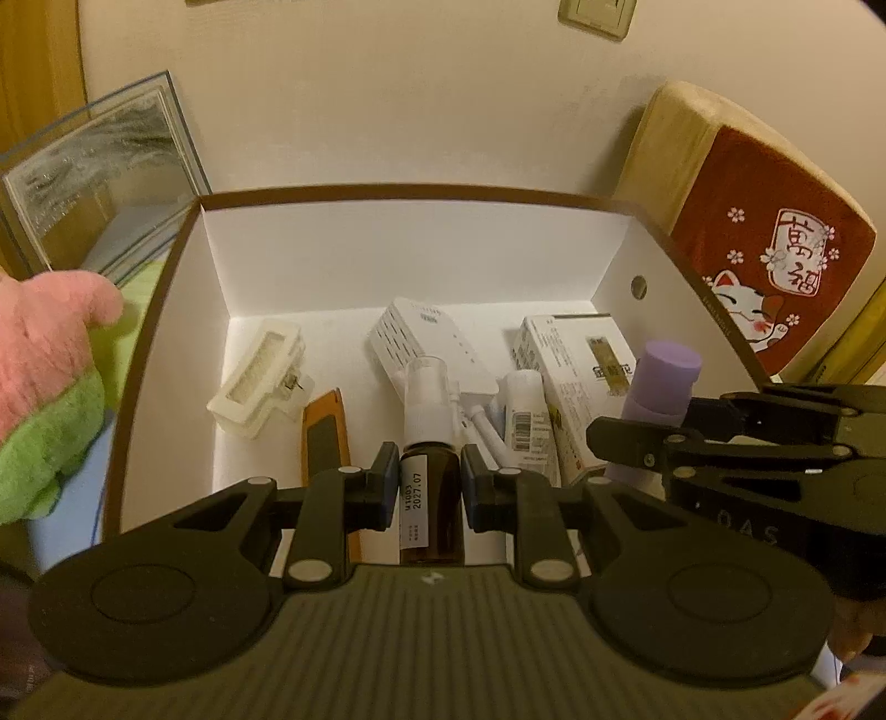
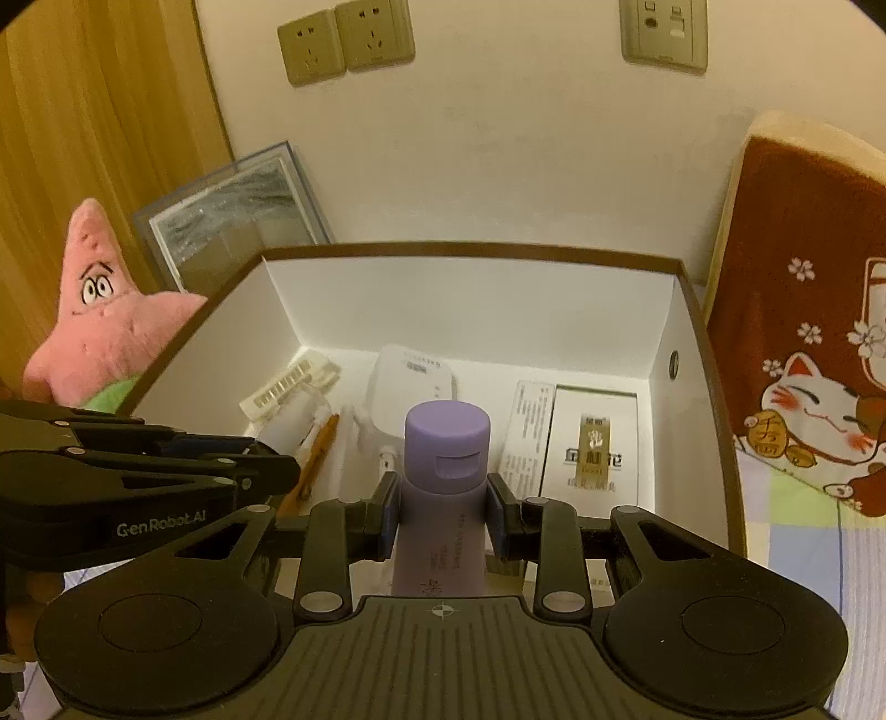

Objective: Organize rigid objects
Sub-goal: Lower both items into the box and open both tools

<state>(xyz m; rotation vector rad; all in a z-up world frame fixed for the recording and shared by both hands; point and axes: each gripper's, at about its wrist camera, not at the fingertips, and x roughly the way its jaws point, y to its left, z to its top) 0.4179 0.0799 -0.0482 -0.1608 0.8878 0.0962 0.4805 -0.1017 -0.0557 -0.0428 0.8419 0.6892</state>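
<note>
My left gripper (image 1: 429,479) is shut on a brown spray bottle (image 1: 429,498) with a white nozzle and clear cap, held over the near side of a white box with a brown rim (image 1: 387,193). My right gripper (image 2: 443,509) is shut on a purple tube (image 2: 443,498) with a flip cap, held over the same box (image 2: 470,249). The tube also shows in the left wrist view (image 1: 659,387), to the right of the spray bottle. In the box lie a white router (image 1: 421,338), a white carton (image 1: 576,376), a white clip (image 1: 260,376) and an orange flat tool (image 1: 326,437).
A pink star plush (image 2: 105,327) sits left of the box, with a framed picture (image 2: 232,216) leaning on the wall behind it. A red lucky-cat cushion (image 2: 803,332) stands to the right. Wall sockets (image 2: 346,44) are above.
</note>
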